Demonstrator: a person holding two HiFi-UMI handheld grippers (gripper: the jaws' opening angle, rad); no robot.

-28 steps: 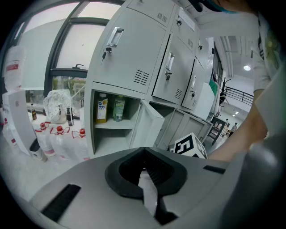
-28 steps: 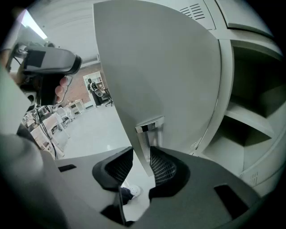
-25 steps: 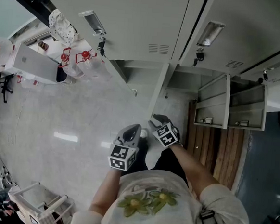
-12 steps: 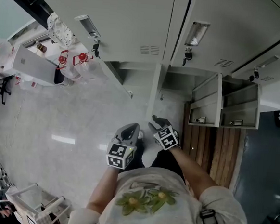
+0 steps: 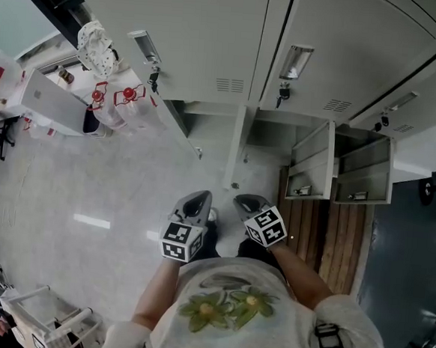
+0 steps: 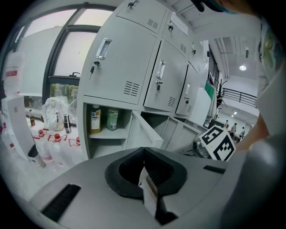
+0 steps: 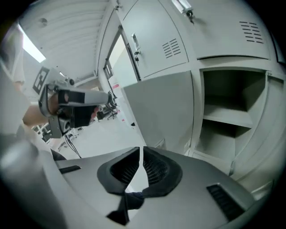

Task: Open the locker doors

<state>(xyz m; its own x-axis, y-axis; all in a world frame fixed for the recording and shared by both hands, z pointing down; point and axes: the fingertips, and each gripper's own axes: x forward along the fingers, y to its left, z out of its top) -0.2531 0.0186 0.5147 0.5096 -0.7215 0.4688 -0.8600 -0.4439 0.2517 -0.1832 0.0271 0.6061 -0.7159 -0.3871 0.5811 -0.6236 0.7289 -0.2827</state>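
Note:
Grey lockers fill the top of the head view. The upper doors (image 5: 214,26) are closed, with a key hanging under each handle (image 5: 294,61). Below them several lower doors stand open: one at the left (image 5: 178,125), a middle one (image 5: 239,145), and two at the right (image 5: 308,169). My left gripper (image 5: 196,200) is shut and empty, held over the floor short of the lockers. My right gripper (image 5: 249,203) hangs beside it, before the middle door (image 7: 161,112); its jaws have just been closing with nothing between them, and they now meet. The left open locker holds bottles (image 6: 96,118).
Water bottles with red caps (image 5: 122,98), a white bag (image 5: 97,44) and a white box (image 5: 55,100) stand on the floor at the left. A wire basket (image 5: 49,318) is at the bottom left. A wooden strip (image 5: 334,231) runs under the right open doors.
The right gripper's jaws have closed. Both grippers drew back a little from the lockers toward the person, the right one more.

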